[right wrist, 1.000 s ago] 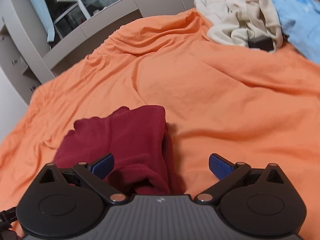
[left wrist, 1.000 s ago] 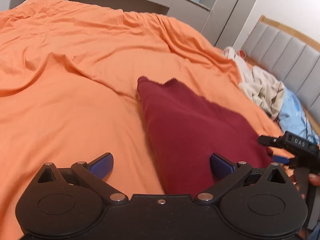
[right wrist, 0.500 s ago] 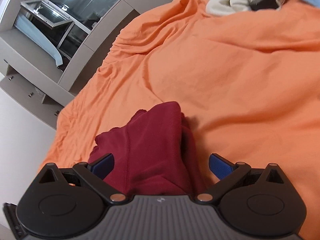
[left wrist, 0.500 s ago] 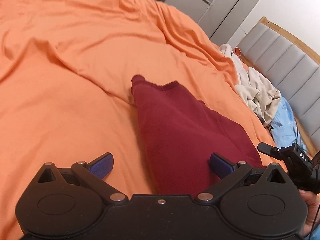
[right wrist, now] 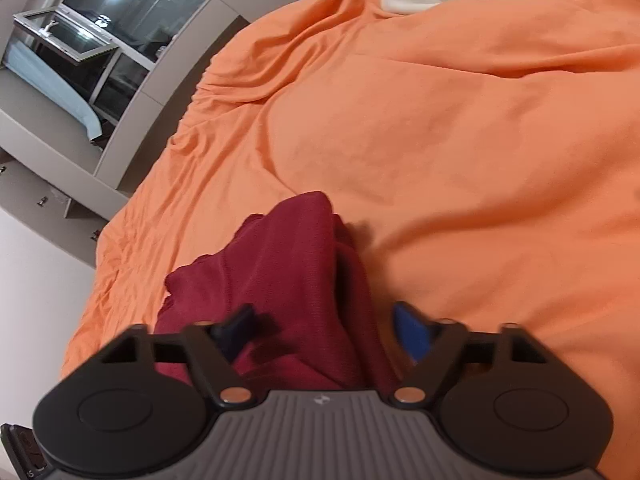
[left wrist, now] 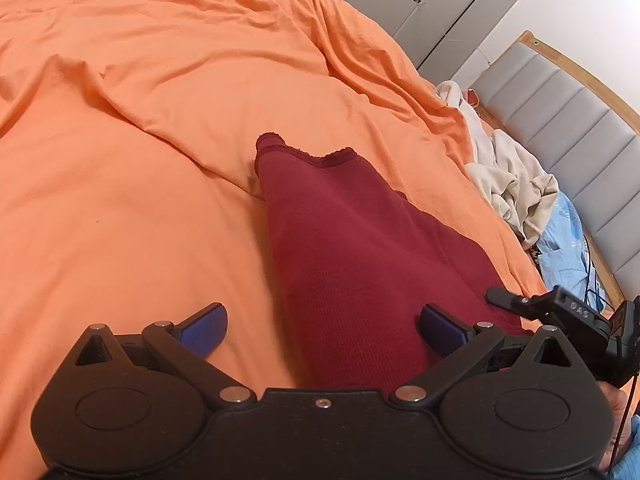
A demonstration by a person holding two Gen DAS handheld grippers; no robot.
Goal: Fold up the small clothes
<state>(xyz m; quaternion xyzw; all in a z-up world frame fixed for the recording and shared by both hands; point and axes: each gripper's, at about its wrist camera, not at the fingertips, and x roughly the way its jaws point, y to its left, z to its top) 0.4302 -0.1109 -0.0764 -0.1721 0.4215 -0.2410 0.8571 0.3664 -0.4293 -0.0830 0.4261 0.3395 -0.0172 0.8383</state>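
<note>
A dark red garment (left wrist: 360, 248) lies lengthwise on the orange bedsheet (left wrist: 140, 200), its scalloped hem at the far end. My left gripper (left wrist: 322, 328) hovers open over its near end, with the left finger above bare sheet and the right finger above the cloth. In the right wrist view the same garment (right wrist: 288, 256) is bunched into folds. My right gripper (right wrist: 324, 330) straddles a thick fold, and its jaws are closing. The pads do not visibly press the cloth. The right gripper's black frame (left wrist: 560, 312) shows at the left view's right edge.
A heap of cream clothes (left wrist: 508, 184) and a light blue garment (left wrist: 564, 240) lie by the grey padded headboard (left wrist: 560, 120). Grey cabinets (left wrist: 440, 12) stand beyond the bed, and a window (right wrist: 92, 40) is at the far left. The orange sheet (right wrist: 480, 160) is rumpled.
My right gripper sank toward the red garment, rolled, and its jaws narrowed around a fold. My left gripper came lower and closer over the garment's near end, still open.
</note>
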